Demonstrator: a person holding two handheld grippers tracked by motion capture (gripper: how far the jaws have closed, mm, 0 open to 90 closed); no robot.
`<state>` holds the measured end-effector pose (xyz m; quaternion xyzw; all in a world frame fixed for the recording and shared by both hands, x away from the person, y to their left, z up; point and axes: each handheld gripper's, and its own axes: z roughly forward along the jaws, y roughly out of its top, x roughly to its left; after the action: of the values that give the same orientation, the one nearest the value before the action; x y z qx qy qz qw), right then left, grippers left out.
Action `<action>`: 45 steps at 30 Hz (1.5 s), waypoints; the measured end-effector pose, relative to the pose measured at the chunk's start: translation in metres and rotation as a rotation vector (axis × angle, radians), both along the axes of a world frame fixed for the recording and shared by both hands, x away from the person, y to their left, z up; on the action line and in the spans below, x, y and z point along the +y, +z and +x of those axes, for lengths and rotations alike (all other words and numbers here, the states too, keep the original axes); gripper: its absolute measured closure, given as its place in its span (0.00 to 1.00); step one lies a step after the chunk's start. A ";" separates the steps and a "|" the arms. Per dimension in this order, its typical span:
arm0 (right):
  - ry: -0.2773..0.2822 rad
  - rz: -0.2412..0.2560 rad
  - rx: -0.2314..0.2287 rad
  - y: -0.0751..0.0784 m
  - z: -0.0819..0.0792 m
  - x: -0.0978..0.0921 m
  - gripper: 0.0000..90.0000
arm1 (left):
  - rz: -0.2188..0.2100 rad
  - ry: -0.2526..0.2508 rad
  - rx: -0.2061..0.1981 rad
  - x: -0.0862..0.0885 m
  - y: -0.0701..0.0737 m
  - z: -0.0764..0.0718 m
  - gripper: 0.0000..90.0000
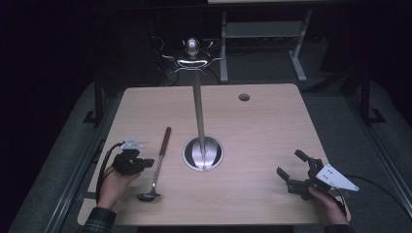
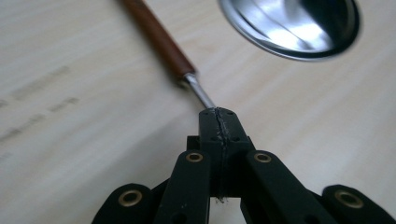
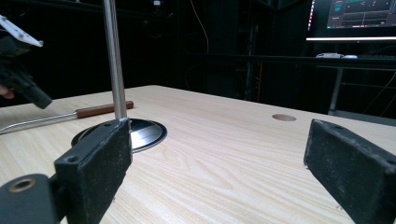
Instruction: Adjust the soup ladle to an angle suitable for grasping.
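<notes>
Pale wooden table [image 1: 262, 126], dark room

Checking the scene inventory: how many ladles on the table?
1. The ladle lies left of the stand, wooden handle pointing away, bowl toward the person. The left gripper is shut at its metal shaft. None hang on the stand's hooks.

The high view is looking forward and down from above the near edge, taking in the whole table [image 1: 272, 126]. The left gripper view is sitting very close over the tabletop, facing the ladle [image 2: 161, 39] handle and the rack base [image 2: 289, 23], apparently toward the right. The right gripper view is riding low at the near right, facing far-left across the table [image 3: 224, 154]; all three are sharing the rack base [image 3: 140, 133] and ladle [image 3: 70, 116].
</notes>
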<state>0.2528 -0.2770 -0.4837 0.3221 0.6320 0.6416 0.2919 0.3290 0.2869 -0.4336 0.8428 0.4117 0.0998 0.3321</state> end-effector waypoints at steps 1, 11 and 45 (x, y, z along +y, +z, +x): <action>0.000 0.001 0.002 0.000 0.000 0.000 0.08 | 0.005 0.011 0.001 0.000 -0.001 0.003 1.00; 0.001 0.001 0.002 0.000 0.000 0.000 0.08 | 0.020 0.034 -0.009 -0.008 -0.008 0.036 1.00; 0.008 0.000 0.000 0.000 0.000 0.000 0.08 | 0.042 -0.092 0.012 -0.046 -0.014 0.049 1.00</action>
<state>0.2533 -0.2774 -0.4837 0.3197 0.6333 0.6429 0.2889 0.3776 0.2408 -0.4479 0.8682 0.3723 0.0882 0.3160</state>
